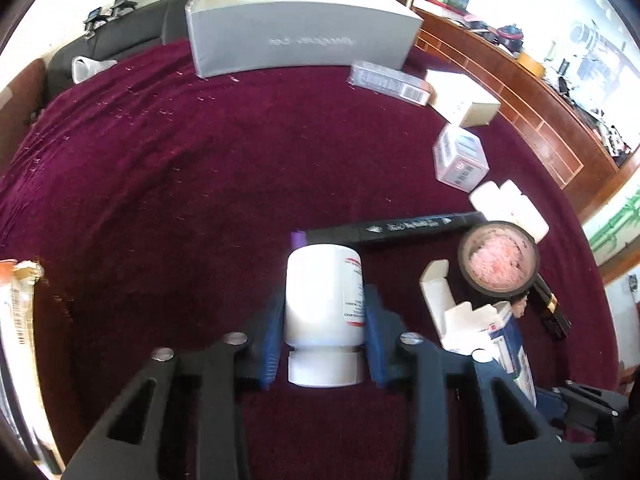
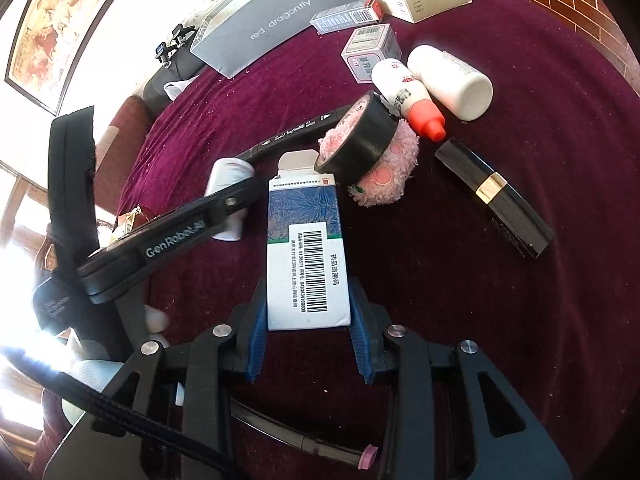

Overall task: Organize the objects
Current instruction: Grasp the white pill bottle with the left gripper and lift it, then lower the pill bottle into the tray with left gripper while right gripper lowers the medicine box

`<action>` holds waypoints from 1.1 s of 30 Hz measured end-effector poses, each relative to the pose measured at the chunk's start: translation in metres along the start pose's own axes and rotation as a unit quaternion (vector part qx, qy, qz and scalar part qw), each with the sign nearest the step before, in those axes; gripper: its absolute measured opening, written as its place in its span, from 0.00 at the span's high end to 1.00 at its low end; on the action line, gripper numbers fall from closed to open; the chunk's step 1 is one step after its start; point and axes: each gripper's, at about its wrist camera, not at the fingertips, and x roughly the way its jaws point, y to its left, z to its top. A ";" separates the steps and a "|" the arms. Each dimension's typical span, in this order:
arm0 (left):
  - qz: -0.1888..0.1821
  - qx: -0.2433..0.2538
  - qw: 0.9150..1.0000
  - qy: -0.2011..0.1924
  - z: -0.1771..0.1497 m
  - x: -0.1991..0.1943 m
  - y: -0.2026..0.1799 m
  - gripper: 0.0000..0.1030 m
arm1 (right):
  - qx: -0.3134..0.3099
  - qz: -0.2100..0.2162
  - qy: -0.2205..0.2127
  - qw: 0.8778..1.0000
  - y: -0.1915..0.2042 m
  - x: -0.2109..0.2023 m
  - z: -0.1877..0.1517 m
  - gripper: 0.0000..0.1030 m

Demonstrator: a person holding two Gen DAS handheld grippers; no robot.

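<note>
Smooth white bottle between ribbed blue fingers, on plush maroon cloth

Your left wrist camera looked steeply down along its jaws, close over the maroon cloth. Your right wrist camera did likewise from the opposite side. Both views shared the grey box, black tape roll and marker.

Black hand-held gripper frames, blue ribbed pads, silver screws, "GenRobot.AI" lettering
</note>
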 end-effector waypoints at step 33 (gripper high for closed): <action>-0.117 -0.116 0.981 -0.103 -0.113 -0.170 0.117 0.70 | -0.114 -0.126 -0.058 0.984 0.085 -0.022 -0.021 0.69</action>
